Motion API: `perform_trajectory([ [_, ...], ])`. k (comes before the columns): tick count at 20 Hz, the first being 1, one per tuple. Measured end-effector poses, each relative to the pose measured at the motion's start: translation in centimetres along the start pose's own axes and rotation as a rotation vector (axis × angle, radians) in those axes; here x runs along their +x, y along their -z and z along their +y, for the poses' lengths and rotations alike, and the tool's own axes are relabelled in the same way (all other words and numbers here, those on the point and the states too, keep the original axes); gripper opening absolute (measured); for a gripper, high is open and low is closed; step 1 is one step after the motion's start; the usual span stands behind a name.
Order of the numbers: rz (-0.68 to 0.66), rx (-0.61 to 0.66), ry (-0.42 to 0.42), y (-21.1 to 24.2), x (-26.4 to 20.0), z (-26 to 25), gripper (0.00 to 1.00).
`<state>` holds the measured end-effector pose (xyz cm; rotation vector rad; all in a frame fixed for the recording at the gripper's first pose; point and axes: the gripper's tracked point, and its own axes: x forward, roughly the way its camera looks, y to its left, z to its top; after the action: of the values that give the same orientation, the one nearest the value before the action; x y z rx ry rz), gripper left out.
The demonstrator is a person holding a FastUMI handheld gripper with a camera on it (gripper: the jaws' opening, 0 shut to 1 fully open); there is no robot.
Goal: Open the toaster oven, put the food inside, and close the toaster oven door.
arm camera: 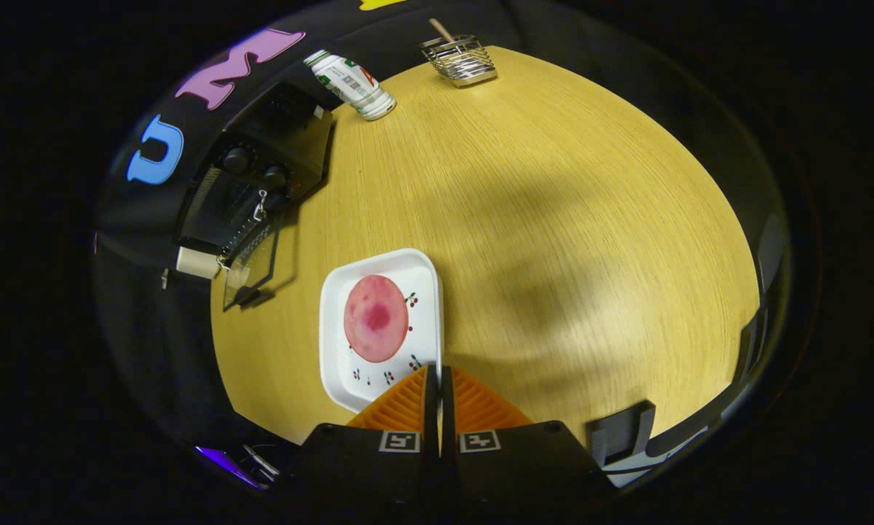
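Note:
A white square plate (335,350) carries a round pink piece of food (376,318) and lies just ahead of my fingers, to their left. My gripper (438,373) is shut on the plate's near right rim, and a thin white strip of it shows between the fingers. The black toaster oven (262,171) stands beyond the plate at the table's far left edge. Its glass door (251,266) hangs open toward the plate, with a pale handle (197,262) at its end. Two dark knobs sit on the oven's front.
On the wooden table (554,240), a white and green bottle (351,84) stands behind the oven. A wire holder (460,62) with a wooden stick stands at the far edge. A black bracket (621,432) sits near my fingers on the right.

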<state>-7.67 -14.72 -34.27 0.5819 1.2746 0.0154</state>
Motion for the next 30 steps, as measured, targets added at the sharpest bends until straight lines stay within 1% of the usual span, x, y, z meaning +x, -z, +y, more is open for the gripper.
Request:
perform_trajectory([
  [4,-0.046,0.094,-0.069,0.5,-1.9,1.8,0.05],
  [8,-0.093,0.234,-0.172,1.2,-4.3,4.4,0.05],
  [10,-0.117,0.274,-0.214,1.5,-5.5,6.0,0.05],
  [12,-0.122,0.294,-0.251,2.4,-6.2,7.9,0.05],
  [14,-0.116,0.285,-0.296,2.7,-6.7,10.3,0.05],
  [16,-0.126,0.265,-0.317,2.4,-6.3,12.5,0.05],
  [21,-0.124,0.257,-0.425,1.0,-5.6,20.1,0.05],
  [25,-0.114,0.282,-0.455,-0.2,-3.5,24.6,0.05],
  [27,-0.115,0.291,-0.444,-0.9,-1.9,25.7,0.05],
  [30,-0.108,0.297,-0.408,-2.0,1.2,26.6,0.05],
])
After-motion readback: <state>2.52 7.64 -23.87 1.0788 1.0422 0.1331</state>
